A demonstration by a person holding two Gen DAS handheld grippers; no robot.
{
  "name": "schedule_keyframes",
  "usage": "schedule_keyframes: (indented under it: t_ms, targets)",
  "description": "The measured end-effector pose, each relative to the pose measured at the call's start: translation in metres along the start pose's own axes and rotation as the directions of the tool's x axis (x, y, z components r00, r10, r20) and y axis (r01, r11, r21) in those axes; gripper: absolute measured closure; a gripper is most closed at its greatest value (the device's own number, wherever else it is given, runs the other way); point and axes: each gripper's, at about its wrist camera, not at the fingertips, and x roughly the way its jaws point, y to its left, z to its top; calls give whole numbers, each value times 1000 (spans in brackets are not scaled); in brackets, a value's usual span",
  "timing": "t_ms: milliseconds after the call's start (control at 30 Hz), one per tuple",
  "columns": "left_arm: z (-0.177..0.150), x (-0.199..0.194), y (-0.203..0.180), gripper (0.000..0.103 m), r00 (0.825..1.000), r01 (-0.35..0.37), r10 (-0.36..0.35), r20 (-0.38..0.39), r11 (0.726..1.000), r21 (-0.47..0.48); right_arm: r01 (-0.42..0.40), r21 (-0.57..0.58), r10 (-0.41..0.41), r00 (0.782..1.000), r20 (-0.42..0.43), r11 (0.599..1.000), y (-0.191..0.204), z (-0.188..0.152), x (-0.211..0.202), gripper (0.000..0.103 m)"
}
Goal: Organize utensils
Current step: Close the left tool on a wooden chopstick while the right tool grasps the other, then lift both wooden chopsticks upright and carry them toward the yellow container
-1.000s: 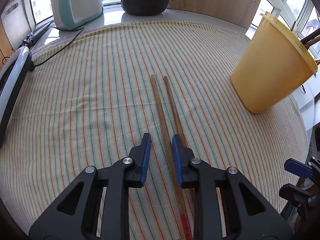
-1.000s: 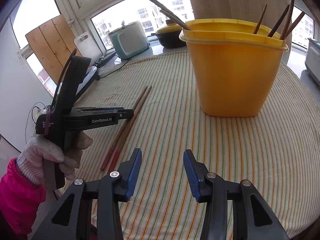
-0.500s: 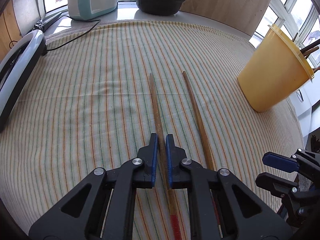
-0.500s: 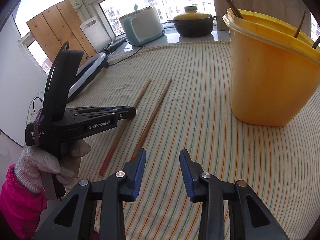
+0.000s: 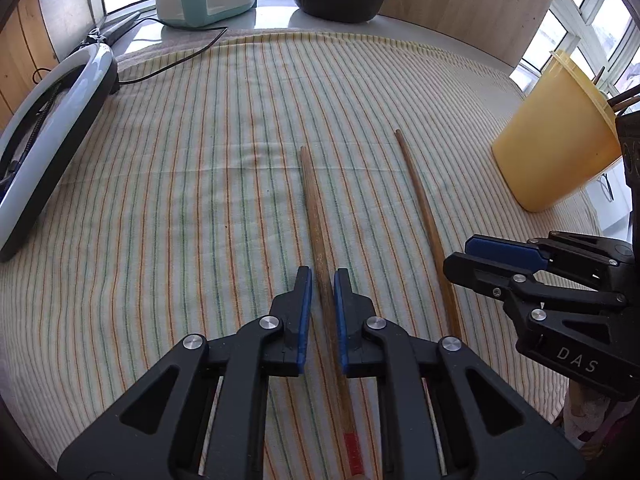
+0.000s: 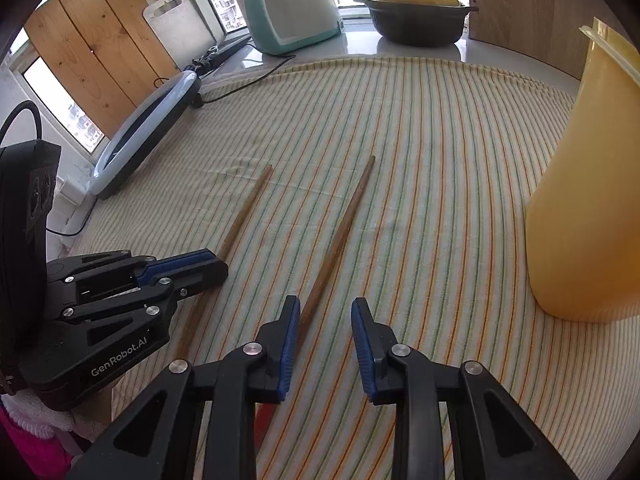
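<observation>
Now chopsticks (image 5: 316,216) farther apart — left hand-held gripper (image 5: 320,280) narrowed

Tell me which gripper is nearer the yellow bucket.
Right. The right gripper hovers just left of the yellow bucket; the left gripper, closed around a chopstick, sits farther left.

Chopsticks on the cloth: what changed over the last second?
They lay together; now apart. The left gripper closed its jaws on the left chopstick; the right gripper advanced, open, alongside the right chopstick. Yellow bucket unmoved.
</observation>
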Motion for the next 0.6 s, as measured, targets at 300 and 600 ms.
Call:
schedule_keyframes:
  t_ms: [300,600]
  targets:
    - [13,10,4,96,1000,-19,19,5,1000,15,-8,53,12,997,-81,999,-8,30,17,80]
    - [9,3,22,98,999,25,-23,28,997,-67,53,-20,-55,996,-76,998,1,38,23,94]
